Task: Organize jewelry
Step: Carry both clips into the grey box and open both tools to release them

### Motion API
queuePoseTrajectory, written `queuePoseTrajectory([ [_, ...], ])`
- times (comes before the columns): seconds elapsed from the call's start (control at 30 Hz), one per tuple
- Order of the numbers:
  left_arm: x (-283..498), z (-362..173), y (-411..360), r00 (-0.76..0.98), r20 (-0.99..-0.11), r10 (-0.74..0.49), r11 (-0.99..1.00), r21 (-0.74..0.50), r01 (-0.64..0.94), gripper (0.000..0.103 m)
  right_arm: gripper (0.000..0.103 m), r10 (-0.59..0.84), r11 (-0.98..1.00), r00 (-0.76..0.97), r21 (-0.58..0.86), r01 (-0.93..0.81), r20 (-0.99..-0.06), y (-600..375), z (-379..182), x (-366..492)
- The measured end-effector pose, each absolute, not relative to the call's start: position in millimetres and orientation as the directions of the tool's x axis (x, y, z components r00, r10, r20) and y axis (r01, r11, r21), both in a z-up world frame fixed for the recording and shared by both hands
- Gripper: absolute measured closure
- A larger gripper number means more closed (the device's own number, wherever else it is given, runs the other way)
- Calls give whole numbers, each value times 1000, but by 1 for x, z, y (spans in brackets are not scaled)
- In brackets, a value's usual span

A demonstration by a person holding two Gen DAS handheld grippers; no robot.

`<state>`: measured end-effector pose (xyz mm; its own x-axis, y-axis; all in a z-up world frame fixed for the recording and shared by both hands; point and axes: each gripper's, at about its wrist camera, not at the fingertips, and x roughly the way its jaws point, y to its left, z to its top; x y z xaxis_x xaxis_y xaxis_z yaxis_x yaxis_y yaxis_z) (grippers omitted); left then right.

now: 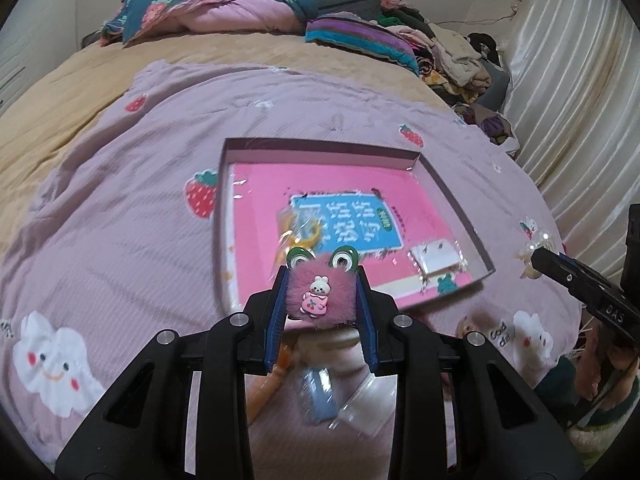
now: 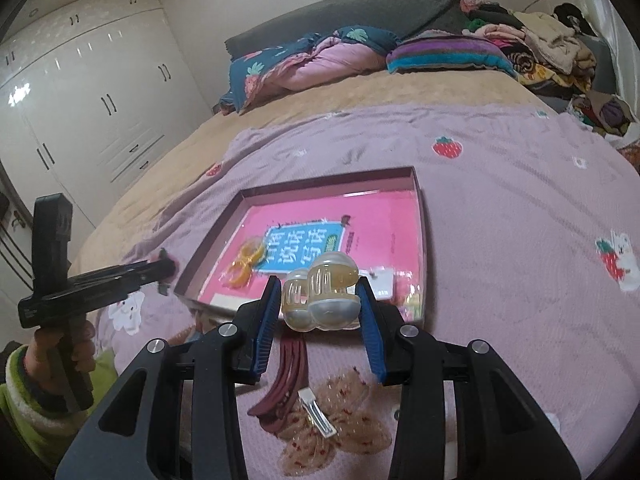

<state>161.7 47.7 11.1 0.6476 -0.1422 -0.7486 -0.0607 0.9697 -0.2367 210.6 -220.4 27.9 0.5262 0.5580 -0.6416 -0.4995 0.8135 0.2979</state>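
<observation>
My left gripper (image 1: 324, 280) is shut on a fluffy pink hair clip (image 1: 320, 300) with a bunny charm and two green frog eyes, held above the near edge of a shallow box tray (image 1: 444, 188). My right gripper (image 2: 318, 286) is shut on a pearly yellowish claw clip (image 2: 326, 292), also just before the tray (image 2: 421, 216). Inside the tray lie a pink book, a yellow ring-shaped piece (image 2: 246, 260) and a white earring card (image 2: 382, 280). In the right wrist view the left gripper (image 2: 166, 268) shows at the left; in the left wrist view the right gripper (image 1: 534, 258) shows at the right.
On the lilac blanket under the right gripper lie a dark red hair clip (image 2: 288, 376), a silver clip (image 2: 318, 412) and a clear speckled piece (image 2: 344, 428). A blue clip (image 1: 316, 396) lies under the left gripper. Pillows (image 2: 444, 56), piled clothes (image 2: 560, 56) and a wardrobe (image 2: 92, 92) lie beyond.
</observation>
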Motion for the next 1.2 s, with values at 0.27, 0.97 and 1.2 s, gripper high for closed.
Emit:
queuePoseTrajectory([
  [0.27,188,7,33,635,-754,-169,967,-250,-38,80,66,549,819,530,290,-495,-646,-210,35,231],
  [0.97,226,-30,16,563,-796,-224,962,-271,0,79,66,474,859,466,276,-432,-747,-192,0,289],
  [1.2,227,-38,20,550,-805,-221,962,-273,-14,64,66,441,872,431,263,-413,-787,-183,-22,301],
])
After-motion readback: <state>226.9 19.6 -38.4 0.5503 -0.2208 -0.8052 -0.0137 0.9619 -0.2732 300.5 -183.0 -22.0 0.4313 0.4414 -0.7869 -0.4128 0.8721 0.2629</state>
